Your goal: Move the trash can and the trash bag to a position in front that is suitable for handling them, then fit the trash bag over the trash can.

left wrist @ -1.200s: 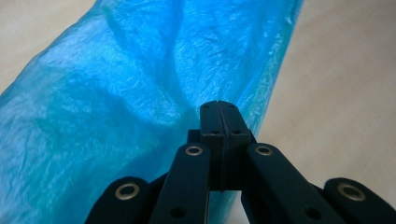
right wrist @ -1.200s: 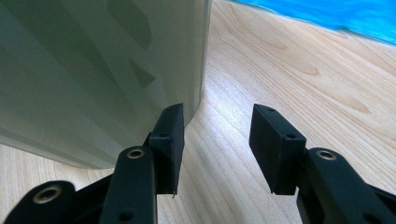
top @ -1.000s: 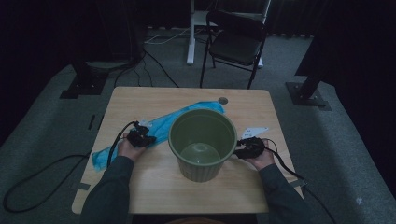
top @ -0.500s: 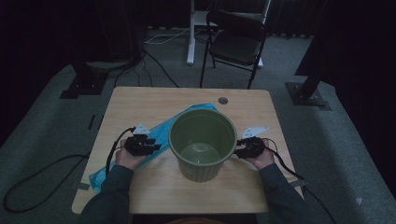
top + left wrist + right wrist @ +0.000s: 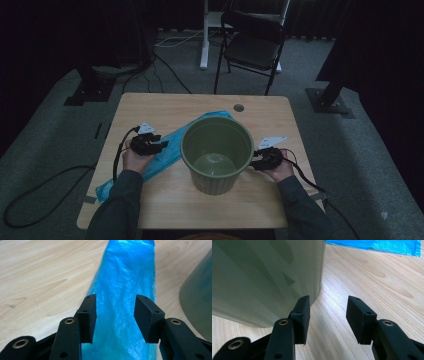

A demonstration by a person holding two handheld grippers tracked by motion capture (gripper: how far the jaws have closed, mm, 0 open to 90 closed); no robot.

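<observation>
High view: green bin (image 5: 216,152) upright mid-surface (image 5: 150,107), blue plastic bag (image 5: 165,152) flat beside and behind it, left tool (image 5: 159,146) over the bag, right tool (image 5: 254,163) at the bin's wall. Left gripper view: jaws just opened, apart above the bag (image 5: 125,290), nothing clamped. Right gripper view: jaws apart beside the bin (image 5: 262,277), empty.

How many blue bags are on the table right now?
1. A single blue bag lies flat and diagonal on the table, left of the green bin, running from the front-left edge toward the bin's far side. Anything behind the bin could be hidden.
</observation>
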